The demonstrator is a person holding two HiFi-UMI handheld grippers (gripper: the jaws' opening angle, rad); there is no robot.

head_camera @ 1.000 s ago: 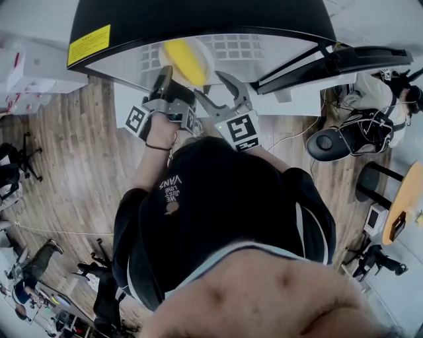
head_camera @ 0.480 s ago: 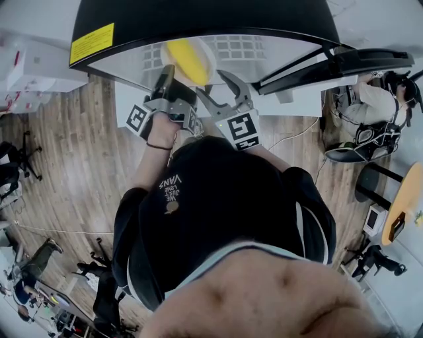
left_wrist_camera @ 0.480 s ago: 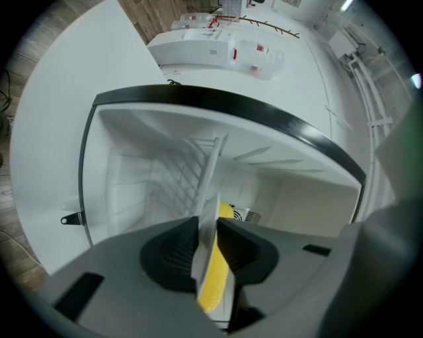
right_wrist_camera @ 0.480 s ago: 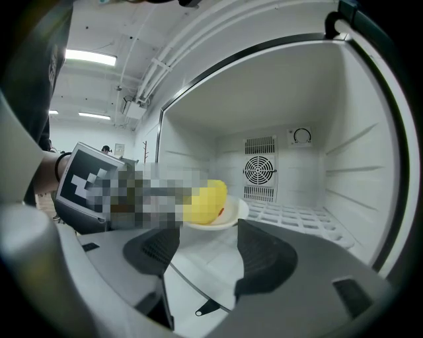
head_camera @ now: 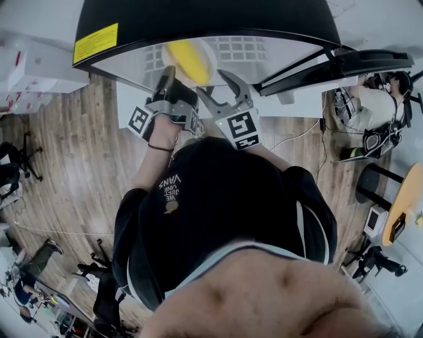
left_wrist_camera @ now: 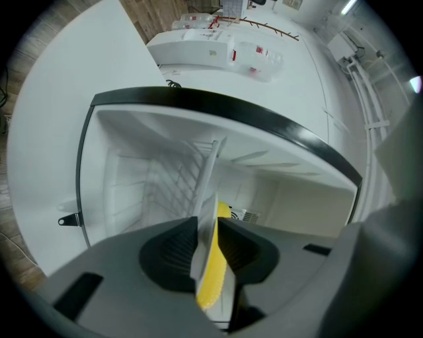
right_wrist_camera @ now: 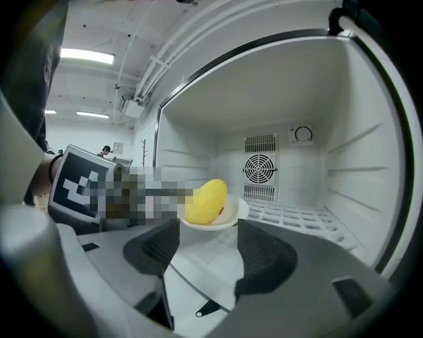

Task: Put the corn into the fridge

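Observation:
The yellow corn (head_camera: 187, 61) lies on a small white plate (head_camera: 206, 54) held just inside the open fridge (head_camera: 198, 20). My left gripper (head_camera: 165, 80) is shut on the plate's rim. In the left gripper view the plate (left_wrist_camera: 206, 198) stands edge-on between the jaws with the corn (left_wrist_camera: 213, 280) against it. My right gripper (head_camera: 221, 89) hovers beside the plate, open and holding nothing. In the right gripper view the corn (right_wrist_camera: 206, 201) and the plate (right_wrist_camera: 236, 212) sit ahead of the open right gripper (right_wrist_camera: 206, 254), above the fridge floor.
The fridge interior is white, with a ribbed floor (right_wrist_camera: 297, 221), a fan grille (right_wrist_camera: 259, 168) on the back wall and a dial (right_wrist_camera: 303, 134). Its dark door (head_camera: 344, 63) stands open to the right. Wooden floor (head_camera: 66, 165) surrounds me; chairs and a person (head_camera: 380, 105) are at far right.
The plate with the corn and both grippers have barely shifted. The person at the far right has moved about by the chair.

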